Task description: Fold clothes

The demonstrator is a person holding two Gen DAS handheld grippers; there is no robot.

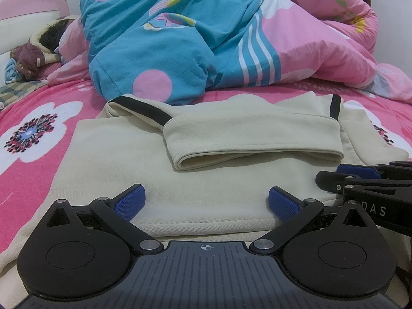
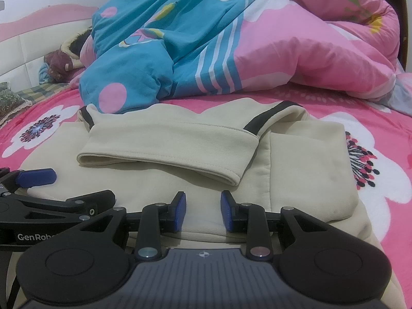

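sweatshirt [image 1: 206, 180] sleeves folded in, body fold left; l gripper [image 1: 206, 200] jaws wide at 6, r gripper [image 2: 203, 209] narrow, both empty.

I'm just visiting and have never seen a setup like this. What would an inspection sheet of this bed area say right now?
Surface: bed with a pink flowered sheet.
Job's things: cream garment lying flat, both sleeves folded across its middle, black trim at the shoulders.
Clutter: blue and pink quilt heaped behind the garment; small pile of cloth at the far left.
Grippers: left gripper open wide over the garment's near edge; right gripper beside it, jaws narrower, pads not pressing cloth.
Cables: nothing seen.
Surroundings: white wall and a pink headboard behind.
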